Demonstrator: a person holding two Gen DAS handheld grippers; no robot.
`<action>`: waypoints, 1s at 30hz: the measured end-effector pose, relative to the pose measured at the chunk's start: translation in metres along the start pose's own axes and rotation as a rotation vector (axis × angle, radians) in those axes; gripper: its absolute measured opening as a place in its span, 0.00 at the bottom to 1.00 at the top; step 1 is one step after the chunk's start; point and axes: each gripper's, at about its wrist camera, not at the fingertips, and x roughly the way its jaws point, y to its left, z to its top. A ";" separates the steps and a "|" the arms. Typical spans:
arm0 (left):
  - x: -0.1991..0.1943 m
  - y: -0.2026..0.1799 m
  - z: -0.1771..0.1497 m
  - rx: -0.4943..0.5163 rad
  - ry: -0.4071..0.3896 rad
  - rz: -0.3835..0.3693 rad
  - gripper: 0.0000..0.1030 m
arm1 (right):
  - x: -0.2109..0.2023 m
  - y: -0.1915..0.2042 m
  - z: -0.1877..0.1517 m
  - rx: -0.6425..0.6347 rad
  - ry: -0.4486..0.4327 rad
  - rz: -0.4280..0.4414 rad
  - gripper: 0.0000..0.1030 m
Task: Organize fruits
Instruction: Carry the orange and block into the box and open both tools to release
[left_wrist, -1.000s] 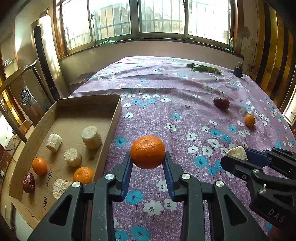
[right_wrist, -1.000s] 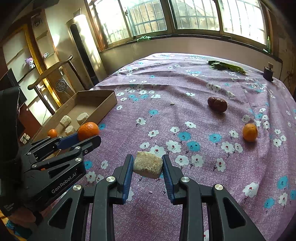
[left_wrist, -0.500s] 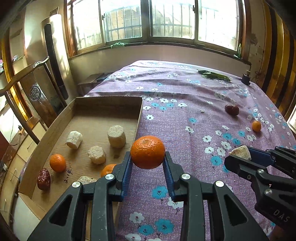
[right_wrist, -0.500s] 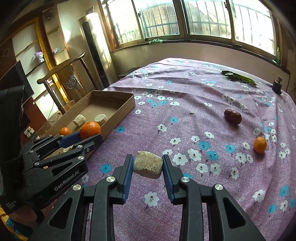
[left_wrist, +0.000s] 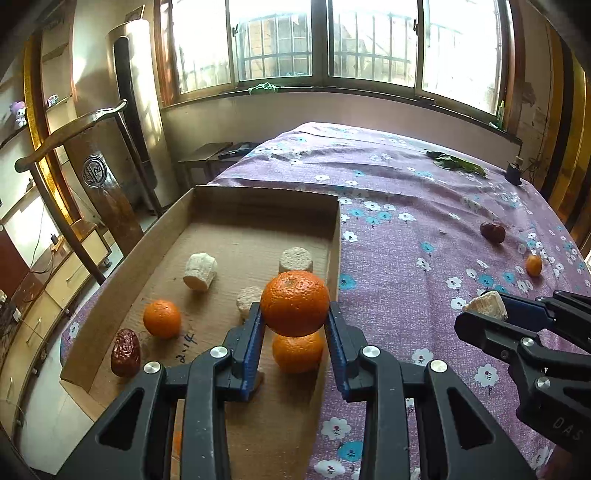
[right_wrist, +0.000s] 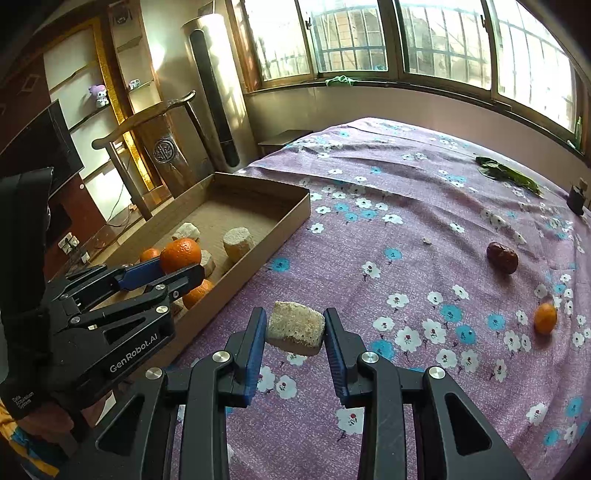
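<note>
Left wrist: left claw (left_wrist: 295, 325) clenched on orange (left_wrist: 294, 302) above box (left_wrist: 258, 199).
Right claw (right_wrist: 295, 334) grips pale chunk (right_wrist: 296, 328); date (right_wrist: 501, 257), small orange (right_wrist: 545, 318) left on bed (right_wrist: 406, 192).

Two wrist fisheye views, each looking forward along its own tool toward the windows.

The left view sits above the near right corner of the box (left_wrist: 258, 206), looking down into it from close by, with the left tool (left_wrist: 294, 325) at the bottom edge and the right tool (left_wrist: 480, 314) entering at lower right. The right view sits over the cloth (right_wrist: 424, 229), beside and to the right of the box (right_wrist: 288, 218), with the right tool (right_wrist: 294, 332) at the bottom and the left tool (right_wrist: 173, 267) at lower left. Both views share the box, the cloth, the date (left_wrist: 492, 232) (right_wrist: 501, 257) and the far orange (left_wrist: 533, 265) (right_wrist: 545, 318).
</note>
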 end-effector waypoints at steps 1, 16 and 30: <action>0.000 0.004 0.000 -0.006 0.000 0.005 0.31 | 0.001 0.003 0.002 -0.008 0.000 0.004 0.33; 0.002 0.060 -0.006 -0.086 0.026 0.049 0.31 | 0.028 0.054 0.020 -0.121 0.030 0.066 0.33; 0.015 0.090 -0.011 -0.132 0.059 0.082 0.31 | 0.063 0.076 0.034 -0.173 0.065 0.102 0.33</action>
